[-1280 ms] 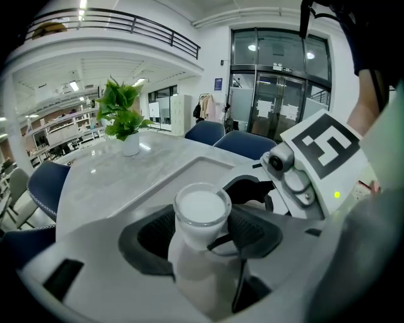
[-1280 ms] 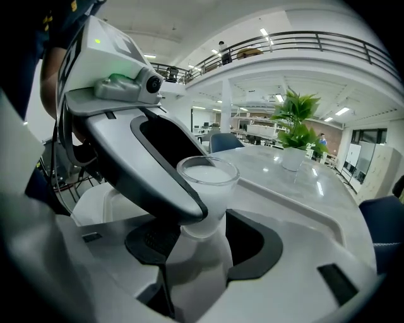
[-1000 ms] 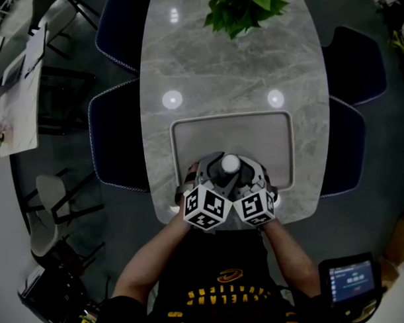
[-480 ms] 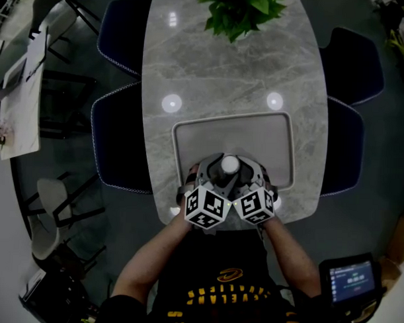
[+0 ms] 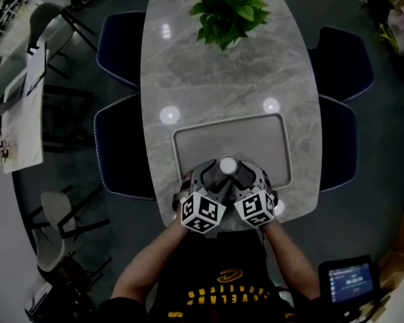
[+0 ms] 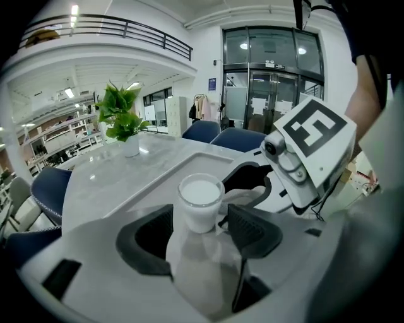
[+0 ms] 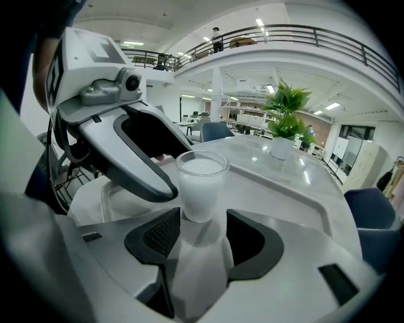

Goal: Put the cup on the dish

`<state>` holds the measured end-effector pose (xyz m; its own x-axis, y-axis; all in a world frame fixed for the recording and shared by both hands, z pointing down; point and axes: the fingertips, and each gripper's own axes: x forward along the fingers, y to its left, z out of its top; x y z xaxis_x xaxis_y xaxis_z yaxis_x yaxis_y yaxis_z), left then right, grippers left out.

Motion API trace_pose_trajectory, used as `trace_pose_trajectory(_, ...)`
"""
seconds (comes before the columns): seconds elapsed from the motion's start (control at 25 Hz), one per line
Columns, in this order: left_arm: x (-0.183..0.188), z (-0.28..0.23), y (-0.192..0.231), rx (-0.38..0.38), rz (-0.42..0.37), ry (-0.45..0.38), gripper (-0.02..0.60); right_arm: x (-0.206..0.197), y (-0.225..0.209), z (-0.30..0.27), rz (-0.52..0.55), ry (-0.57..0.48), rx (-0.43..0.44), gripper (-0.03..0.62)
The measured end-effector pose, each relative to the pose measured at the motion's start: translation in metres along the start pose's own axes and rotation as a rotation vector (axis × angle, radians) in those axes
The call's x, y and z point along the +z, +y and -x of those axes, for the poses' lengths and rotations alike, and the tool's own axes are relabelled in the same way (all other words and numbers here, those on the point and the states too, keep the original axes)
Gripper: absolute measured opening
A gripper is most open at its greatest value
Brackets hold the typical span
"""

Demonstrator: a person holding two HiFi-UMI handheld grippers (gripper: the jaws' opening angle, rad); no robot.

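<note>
A small white cup (image 5: 227, 166) stands upright on the near part of a grey rectangular tray, the dish (image 5: 269, 137), on the marble table. Both grippers point at it in a V from the near side. The cup (image 6: 201, 203) sits at the tips of my left gripper (image 6: 199, 221); a gap shows on its left side, so that gripper is open. In the right gripper view the cup (image 7: 202, 184) stands just between the tips of my right gripper (image 7: 203, 224), with thin gaps beside its base; this gripper is open too. In the head view the marker cubes hide the jaws.
A potted green plant (image 5: 227, 13) stands at the table's far end. Dark blue chairs (image 5: 116, 144) line both long sides of the table (image 5: 225, 79). The tray's raised rim (image 5: 175, 143) surrounds the cup. A screen device (image 5: 348, 282) is at lower right.
The view has shifted slightly. The cup and both grippers keep the same places on the tray.
</note>
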<state>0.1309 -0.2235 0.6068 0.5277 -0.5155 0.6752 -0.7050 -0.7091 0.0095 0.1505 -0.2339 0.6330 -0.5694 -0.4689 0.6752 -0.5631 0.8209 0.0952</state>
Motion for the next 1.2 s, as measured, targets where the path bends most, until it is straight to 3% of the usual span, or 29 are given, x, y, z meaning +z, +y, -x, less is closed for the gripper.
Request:
trace_pose_trajectory(0.24,-0.01,0.008,0.003,-0.008,0.016,0.001,0.259,-0.006,-0.017,0.007,-0.094,-0.041,-0.053,0.233)
trace_pose_trajectory(0.44,-0.011,0.045,-0.005,-0.048,0.069,-0.052,0.251,0.011,0.002,0.033,-0.196,-0.121,-0.052,0.232)
trace_pose_trajectory(0.52,-0.011,0.058,-0.008,-0.067,0.081,-0.067,0.129,0.019,0.005,0.045,-0.218,-0.154,-0.08,0.214)
trace_pose_trajectory(0.56,-0.011,0.062,-0.009,-0.074,0.079,-0.071,0.07,0.023,0.005,0.052,-0.219,-0.169,-0.1,0.092)
trace_pose_trajectory(0.6,-0.01,0.067,-0.011,-0.079,0.074,-0.074,0.016,0.026,0.004,0.058,-0.221,-0.183,-0.117,0.028)
trace_pose_trajectory(0.64,-0.009,0.07,-0.013,-0.084,0.067,-0.079,0.0,0.03,0.004,0.064,-0.231,-0.198,-0.128,0.006)
trace_pose_trajectory(1.0,0.02,0.111,-0.025,-0.125,0.031,-0.184,0.0,0.066,0.015,0.118,-0.437,-0.325,-0.216,0.006)
trace_pose_trajectory(1.2,0.036,0.122,-0.029,-0.137,0.05,-0.25,0.0,0.079,0.016,0.14,-0.391,-0.344,-0.281,0.006)
